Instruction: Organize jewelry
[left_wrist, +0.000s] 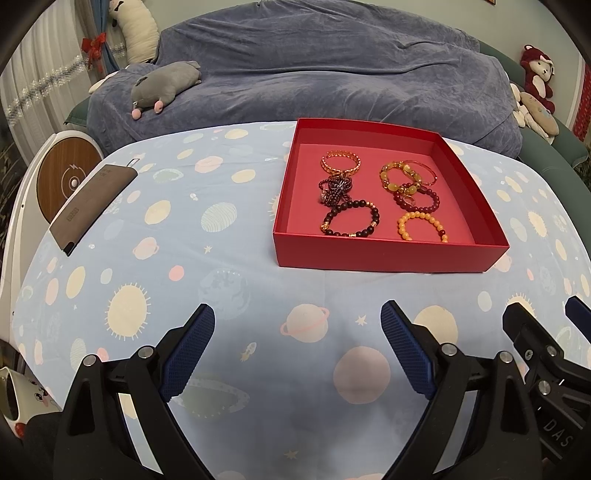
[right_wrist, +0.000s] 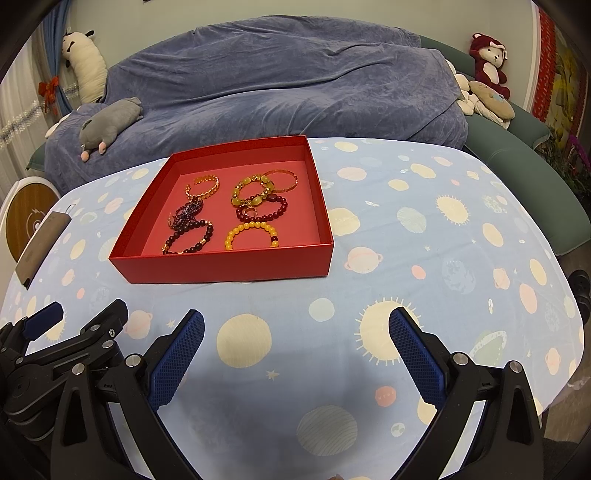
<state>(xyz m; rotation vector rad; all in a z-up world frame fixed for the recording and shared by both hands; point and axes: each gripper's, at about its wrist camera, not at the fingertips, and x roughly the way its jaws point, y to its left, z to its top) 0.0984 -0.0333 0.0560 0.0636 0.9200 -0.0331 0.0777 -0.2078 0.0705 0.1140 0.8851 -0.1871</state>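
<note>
Your left claw (left_wrist: 297, 317) stands wide apart and holds nothing, hovering over the planet-print tabletop (left_wrist: 221, 280) on the near side of the red box (left_wrist: 388, 254). Your right claw (right_wrist: 296, 323) is likewise spread wide and bare, also on the near side of the red box, just beside the left one. All the jewelry lies inside the red box: a dark beaded bracelet (left_wrist: 350, 218) and a yellow beaded bracelet (left_wrist: 423, 225) against its near wall, a gold chain bracelet (left_wrist: 340, 162) toward its far wall, with a tangled purple strand (left_wrist: 334, 190) between. A brown case (left_wrist: 92, 203) rests well apart from the box, at the tabletop's left edge.
</note>
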